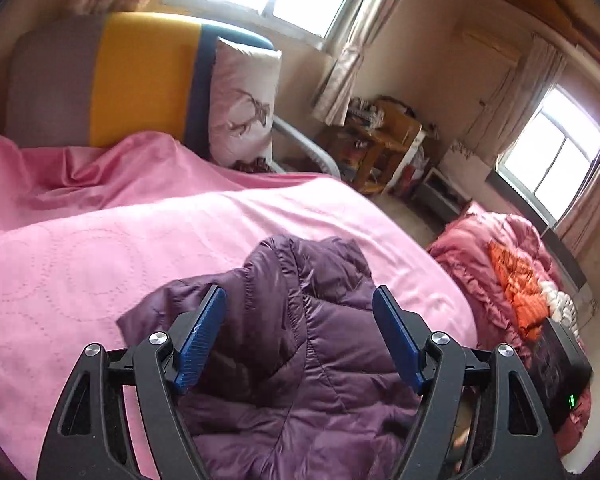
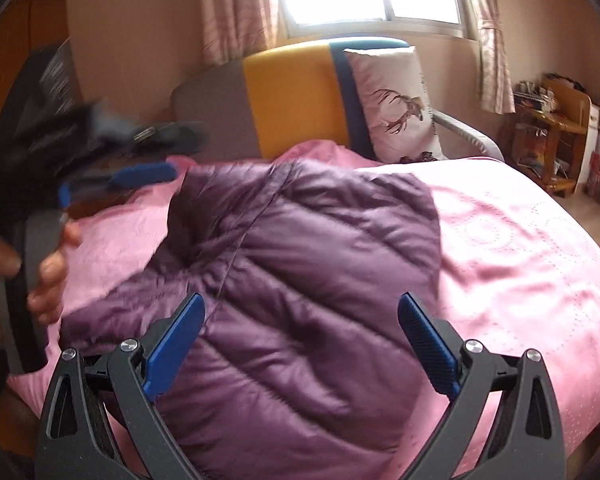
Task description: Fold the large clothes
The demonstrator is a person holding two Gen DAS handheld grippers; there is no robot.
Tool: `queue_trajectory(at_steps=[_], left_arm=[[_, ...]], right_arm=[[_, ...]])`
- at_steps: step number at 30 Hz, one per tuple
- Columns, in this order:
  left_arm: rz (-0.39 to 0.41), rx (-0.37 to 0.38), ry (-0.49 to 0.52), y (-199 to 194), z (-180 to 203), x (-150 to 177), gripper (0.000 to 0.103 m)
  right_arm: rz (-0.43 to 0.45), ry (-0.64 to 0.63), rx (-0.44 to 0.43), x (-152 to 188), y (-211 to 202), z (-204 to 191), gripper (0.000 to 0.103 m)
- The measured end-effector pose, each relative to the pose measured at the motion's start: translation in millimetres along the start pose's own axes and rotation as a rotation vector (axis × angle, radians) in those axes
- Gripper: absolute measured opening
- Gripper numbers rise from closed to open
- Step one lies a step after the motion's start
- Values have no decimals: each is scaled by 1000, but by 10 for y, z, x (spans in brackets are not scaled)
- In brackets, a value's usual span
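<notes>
A purple quilted down jacket lies bunched on the pink bedspread. My left gripper is open above it, blue pads wide apart, holding nothing. In the right wrist view the jacket lies folded over itself on the bedspread. My right gripper is open above its near part, empty. The left gripper also shows blurred at the left of the right wrist view, held in a hand, its blue pads apart.
A yellow, grey and blue headboard and a white deer-print pillow stand at the bed's far end. A pile of red and orange bedding lies right of the bed. A wooden shelf stands by the wall.
</notes>
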State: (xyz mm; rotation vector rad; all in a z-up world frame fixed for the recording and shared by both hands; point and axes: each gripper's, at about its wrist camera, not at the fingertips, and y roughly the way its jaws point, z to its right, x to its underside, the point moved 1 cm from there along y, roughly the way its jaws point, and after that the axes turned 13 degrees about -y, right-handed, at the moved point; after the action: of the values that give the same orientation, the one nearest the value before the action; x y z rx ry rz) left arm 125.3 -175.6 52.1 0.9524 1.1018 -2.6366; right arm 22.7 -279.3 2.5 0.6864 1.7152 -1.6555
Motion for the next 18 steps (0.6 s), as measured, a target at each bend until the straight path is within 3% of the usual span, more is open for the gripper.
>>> queue_trajectory(at_steps=[6,15,18], left_arm=[[-135,-103,-106,578,-401,208,72],[-48,-100,-120,536,-585,491,73],[-22,-145,-101,383,-492,487,76]], right_arm=[[-54,-4,7,287,287,-151,98],[-34,-62,109,629,390,-279,98],[-36,-34,135,652,295,-357,101]])
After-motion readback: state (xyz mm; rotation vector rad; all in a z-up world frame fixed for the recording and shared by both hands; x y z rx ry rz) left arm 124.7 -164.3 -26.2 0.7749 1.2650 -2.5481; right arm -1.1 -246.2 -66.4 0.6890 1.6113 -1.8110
